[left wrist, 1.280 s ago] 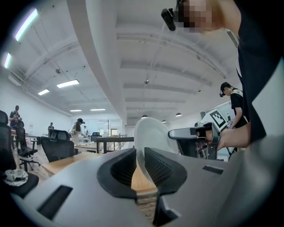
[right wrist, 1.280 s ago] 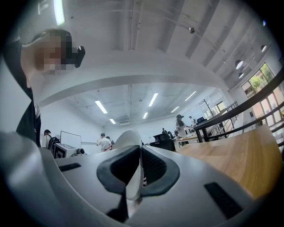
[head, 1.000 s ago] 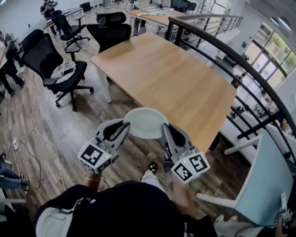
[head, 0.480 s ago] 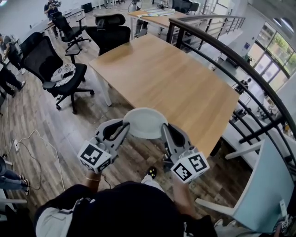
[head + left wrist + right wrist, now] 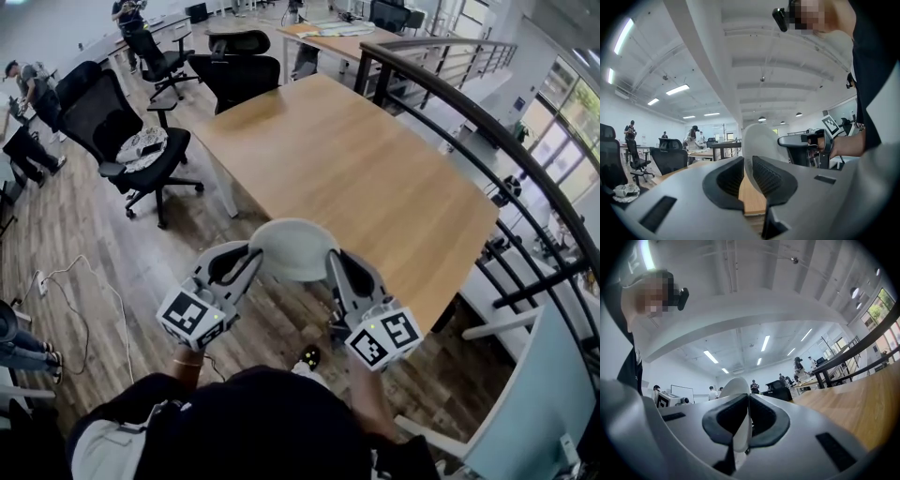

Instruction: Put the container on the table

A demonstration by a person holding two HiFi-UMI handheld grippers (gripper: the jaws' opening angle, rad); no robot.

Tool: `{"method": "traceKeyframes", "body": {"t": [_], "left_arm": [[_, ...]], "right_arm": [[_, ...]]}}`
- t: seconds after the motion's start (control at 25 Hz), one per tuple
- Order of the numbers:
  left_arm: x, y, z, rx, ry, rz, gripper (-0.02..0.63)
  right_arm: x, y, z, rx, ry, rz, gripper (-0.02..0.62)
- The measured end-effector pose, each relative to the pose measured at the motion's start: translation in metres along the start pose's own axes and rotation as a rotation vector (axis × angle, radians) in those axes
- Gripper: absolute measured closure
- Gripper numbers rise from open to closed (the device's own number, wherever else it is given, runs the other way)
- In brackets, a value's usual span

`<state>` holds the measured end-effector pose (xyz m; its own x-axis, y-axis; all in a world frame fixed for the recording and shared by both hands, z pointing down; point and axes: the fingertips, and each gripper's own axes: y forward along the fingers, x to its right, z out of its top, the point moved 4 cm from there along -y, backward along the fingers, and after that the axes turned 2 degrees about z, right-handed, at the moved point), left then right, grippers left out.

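Observation:
A pale round container (image 5: 294, 247), shaped like a shallow bowl, hangs in the air between both grippers, over the floor just short of the wooden table (image 5: 356, 169). My left gripper (image 5: 251, 263) is shut on its left rim and my right gripper (image 5: 333, 269) is shut on its right rim. In the left gripper view the container's rim (image 5: 754, 150) runs between the dark pads (image 5: 769, 174), with the other gripper beyond it. In the right gripper view the rim (image 5: 736, 386) is pinched between the pads (image 5: 761, 417). The table top is bare.
Black office chairs (image 5: 117, 122) stand left of the table, another (image 5: 234, 70) at its far end. A dark metal railing (image 5: 478, 122) runs along the table's right side. A cable (image 5: 84, 300) lies on the wooden floor at left. People stand at far desks.
The table and chairs have slid slightly down and right in the head view as the person nears it. Both grippers keep the same hold on the container.

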<state>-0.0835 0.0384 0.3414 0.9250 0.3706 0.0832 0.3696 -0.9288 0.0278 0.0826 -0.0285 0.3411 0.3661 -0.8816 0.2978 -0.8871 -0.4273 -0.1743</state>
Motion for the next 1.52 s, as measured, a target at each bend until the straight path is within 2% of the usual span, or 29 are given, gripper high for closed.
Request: {"method": "traceKeyframes", "body": {"t": [0.64,1.0,1.36,1.52], "left_arm": [[-0.011,0.059,0.002,-0.004,0.017,0.053,0.555],[0.002,0.113,-0.005,-0.019,0.007,0.032,0.555],[0.008,0.136,-0.014,-0.045,-0.001,0.001,0.555],[0.001,0.148,-0.022,-0.056,-0.003,-0.040,0.555]], "right_arm": [[0.060,0.022,0.020,-0.004,-0.005,0.064,0.571],[0.115,0.012,0.032,0.003,-0.007,0.043,0.571],[0.137,0.004,0.027,0.003,0.019,0.009,0.571],[0.145,0.006,0.023,0.005,0.020,-0.025,0.571]]}}
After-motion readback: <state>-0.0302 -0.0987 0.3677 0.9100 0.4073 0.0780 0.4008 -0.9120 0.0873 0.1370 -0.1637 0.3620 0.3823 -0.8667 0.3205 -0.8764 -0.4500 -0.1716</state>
